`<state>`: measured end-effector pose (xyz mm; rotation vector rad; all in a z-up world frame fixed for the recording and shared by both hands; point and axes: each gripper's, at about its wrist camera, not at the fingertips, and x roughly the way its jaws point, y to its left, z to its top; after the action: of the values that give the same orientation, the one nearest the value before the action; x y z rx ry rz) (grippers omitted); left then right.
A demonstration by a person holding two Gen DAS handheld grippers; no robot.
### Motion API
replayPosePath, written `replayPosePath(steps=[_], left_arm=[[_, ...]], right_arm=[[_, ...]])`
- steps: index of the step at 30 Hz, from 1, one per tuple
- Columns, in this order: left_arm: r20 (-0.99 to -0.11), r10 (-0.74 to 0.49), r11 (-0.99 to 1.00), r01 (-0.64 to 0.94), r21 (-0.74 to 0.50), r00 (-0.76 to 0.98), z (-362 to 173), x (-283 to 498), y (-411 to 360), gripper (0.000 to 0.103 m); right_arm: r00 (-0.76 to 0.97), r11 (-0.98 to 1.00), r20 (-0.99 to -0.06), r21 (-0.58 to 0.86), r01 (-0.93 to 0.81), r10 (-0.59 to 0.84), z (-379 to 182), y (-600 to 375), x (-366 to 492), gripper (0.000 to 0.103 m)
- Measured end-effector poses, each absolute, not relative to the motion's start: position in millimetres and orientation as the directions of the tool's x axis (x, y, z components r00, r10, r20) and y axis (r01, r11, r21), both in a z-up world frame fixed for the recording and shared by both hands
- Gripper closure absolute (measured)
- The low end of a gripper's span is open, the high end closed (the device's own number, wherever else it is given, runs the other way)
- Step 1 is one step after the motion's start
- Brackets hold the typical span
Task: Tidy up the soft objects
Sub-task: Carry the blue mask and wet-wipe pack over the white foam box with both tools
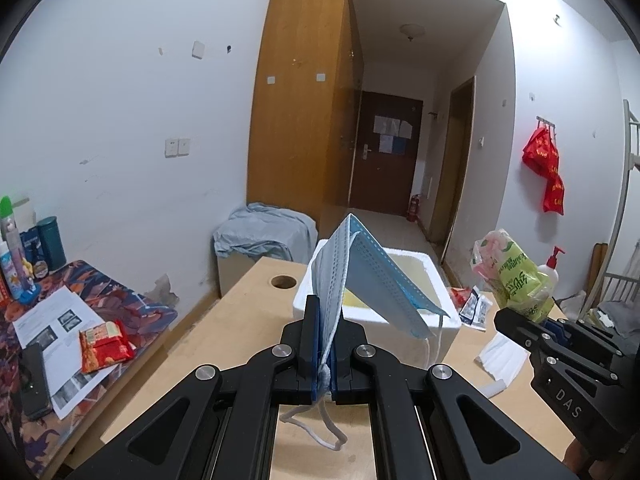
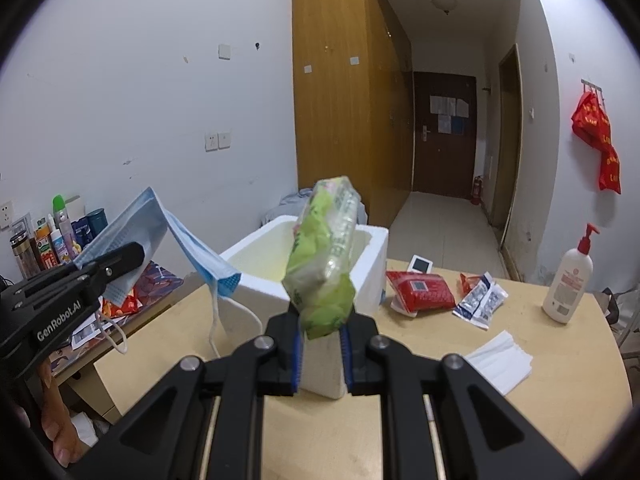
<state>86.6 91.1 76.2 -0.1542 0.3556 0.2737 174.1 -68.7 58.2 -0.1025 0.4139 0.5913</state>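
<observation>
Gripping: left gripper (image 1: 325, 344) pinched tight on blue face mask (image 1: 360, 280), near the foam box (image 1: 436, 276)
Right gripper (image 2: 321, 336): clamps green tissue pack (image 2: 326, 248) above the box's near wall

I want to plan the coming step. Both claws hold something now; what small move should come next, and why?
Probably carry the right claw forward until the green tissue pack hangs over the white foam box, then release: the pack is gripped just before the open box.

face mask (image 1: 362, 276): 1 | green tissue pack (image 2: 326, 256): 1 | foam box (image 2: 372, 240): 1 | red packets (image 2: 422, 290): maybe 2
</observation>
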Motion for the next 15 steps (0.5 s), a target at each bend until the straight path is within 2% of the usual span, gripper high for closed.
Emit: replayPosePath(steps=[15], left_arm=[[-0.357,0.186,0.962,-0.243,-0.122,0.915,85,121,97,0.099]], right_arm=[[0.755,0.829,-0.401,0.022,-0.559,0.519,66,-62,197,0.084]])
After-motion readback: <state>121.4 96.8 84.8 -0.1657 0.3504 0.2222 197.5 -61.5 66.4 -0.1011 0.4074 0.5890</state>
